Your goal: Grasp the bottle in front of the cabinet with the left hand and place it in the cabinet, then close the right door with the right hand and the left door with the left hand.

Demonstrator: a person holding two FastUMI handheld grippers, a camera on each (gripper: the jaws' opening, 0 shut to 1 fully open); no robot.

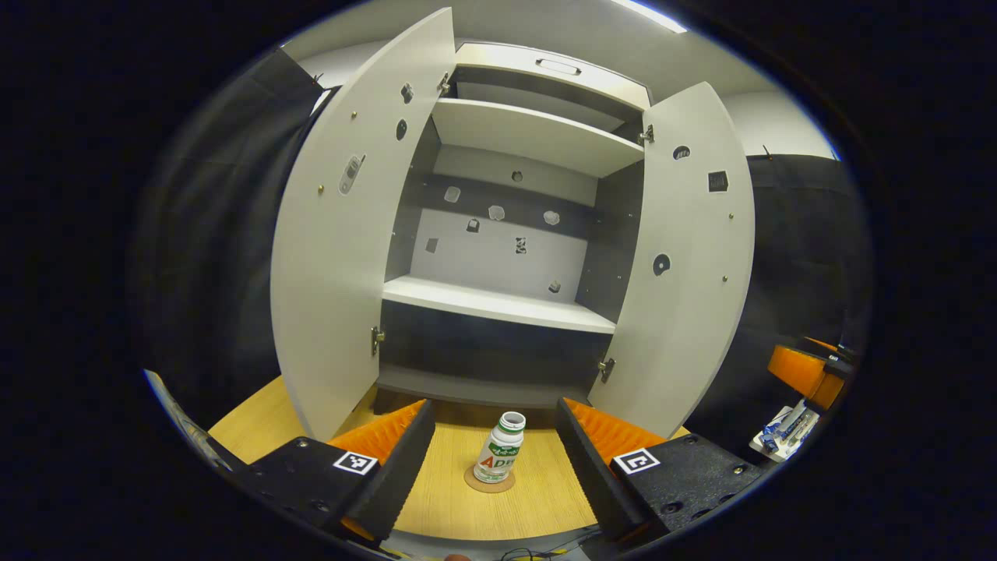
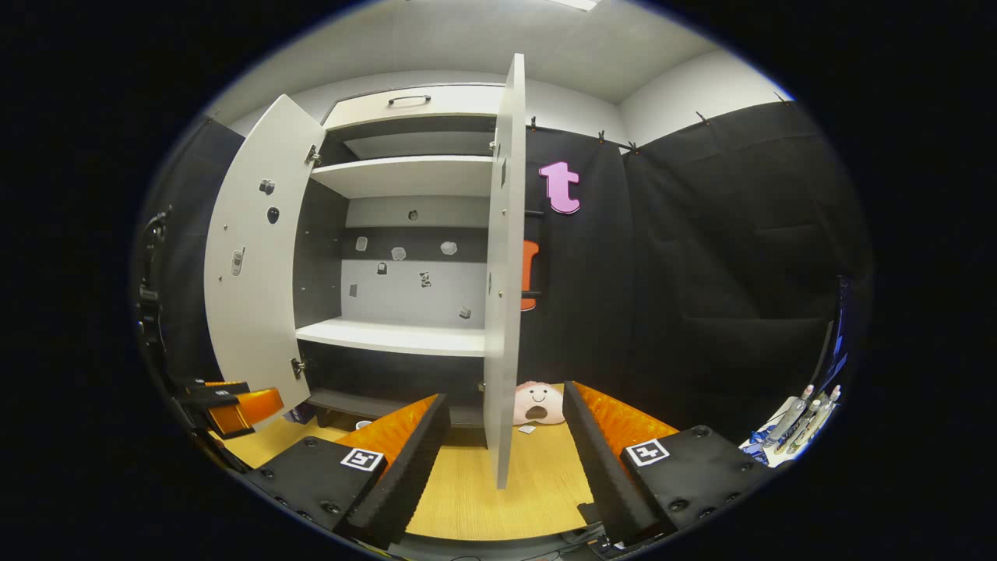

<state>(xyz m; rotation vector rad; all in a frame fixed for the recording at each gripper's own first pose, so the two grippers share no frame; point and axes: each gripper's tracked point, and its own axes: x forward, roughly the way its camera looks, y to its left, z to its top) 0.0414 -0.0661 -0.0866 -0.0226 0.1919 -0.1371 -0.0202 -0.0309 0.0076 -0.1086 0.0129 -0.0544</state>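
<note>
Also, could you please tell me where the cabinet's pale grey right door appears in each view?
Left gripper view: the pale grey right door stands open, right of centre, inner face showing.
Right gripper view: the same door stands at centre, nearly edge-on.
Shared landmark: the white middle shelf inside the cabinet.

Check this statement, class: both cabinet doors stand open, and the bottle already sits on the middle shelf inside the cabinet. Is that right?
Not quite. Both doors are open, but the bottle is not on the shelf. In the left gripper view it stands upright on a round coaster on the wooden table, in front of the cabinet, between the open fingers of the left claw.
</note>
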